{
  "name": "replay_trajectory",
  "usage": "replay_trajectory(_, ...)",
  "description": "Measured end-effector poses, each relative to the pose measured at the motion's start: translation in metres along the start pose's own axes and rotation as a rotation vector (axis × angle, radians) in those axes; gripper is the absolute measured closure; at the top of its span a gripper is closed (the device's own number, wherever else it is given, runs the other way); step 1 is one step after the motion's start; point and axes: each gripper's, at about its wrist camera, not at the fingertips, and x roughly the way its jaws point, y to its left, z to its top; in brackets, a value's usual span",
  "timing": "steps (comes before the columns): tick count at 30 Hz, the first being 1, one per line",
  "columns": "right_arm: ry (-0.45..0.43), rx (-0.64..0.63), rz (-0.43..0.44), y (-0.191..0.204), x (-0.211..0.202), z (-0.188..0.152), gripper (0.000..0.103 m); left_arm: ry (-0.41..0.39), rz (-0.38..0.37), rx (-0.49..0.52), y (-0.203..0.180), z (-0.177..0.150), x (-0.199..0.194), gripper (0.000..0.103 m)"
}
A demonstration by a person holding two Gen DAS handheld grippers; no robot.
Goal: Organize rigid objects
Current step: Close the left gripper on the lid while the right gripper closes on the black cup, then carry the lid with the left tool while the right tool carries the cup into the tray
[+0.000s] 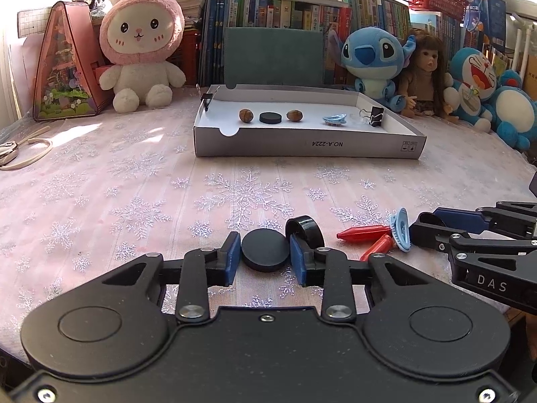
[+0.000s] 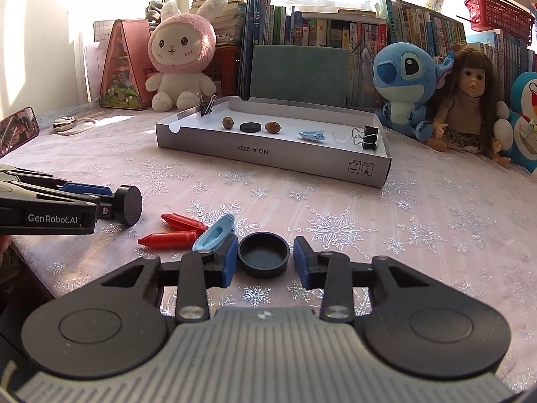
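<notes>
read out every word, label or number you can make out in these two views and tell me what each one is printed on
"NO.A-2224", upside down, on the front wall of the white cardboard tray.
"DAS" on the right gripper, on its arm, seen from the left wrist.
"GenRobot.AI" on the left gripper, on its arm, seen from the right wrist.
The book spines and the small symbols at the tray's right end are too small to read.

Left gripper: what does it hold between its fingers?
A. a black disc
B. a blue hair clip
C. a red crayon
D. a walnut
A: in the left wrist view the left gripper is shut on a black disc, and the right wrist view shows the same disc raised off the cloth; the red crayons and the blue clip lie on the table, and the nuts sit in the box.
</notes>
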Motion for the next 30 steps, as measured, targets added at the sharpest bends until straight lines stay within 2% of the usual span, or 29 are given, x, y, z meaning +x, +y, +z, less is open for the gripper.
replay_trajectory(14, -0.058, 0.018, -0.050, -0.004, -0.004, 0.009, 0.065, -0.028, -0.002, 0.002, -0.003, 0.006, -0.004, 0.073)
replay_trajectory(21, -0.059, 0.038, -0.069, -0.008, -0.001, 0.012, 0.065, -0.028, -0.005, 0.002, -0.003, 0.010, -0.002, 0.073)
replay_trajectory(30, -0.062, 0.081, -0.101, -0.024, 0.007, 0.032, 0.065, -0.050, -0.005, -0.010, 0.006, 0.042, 0.009, 0.073)
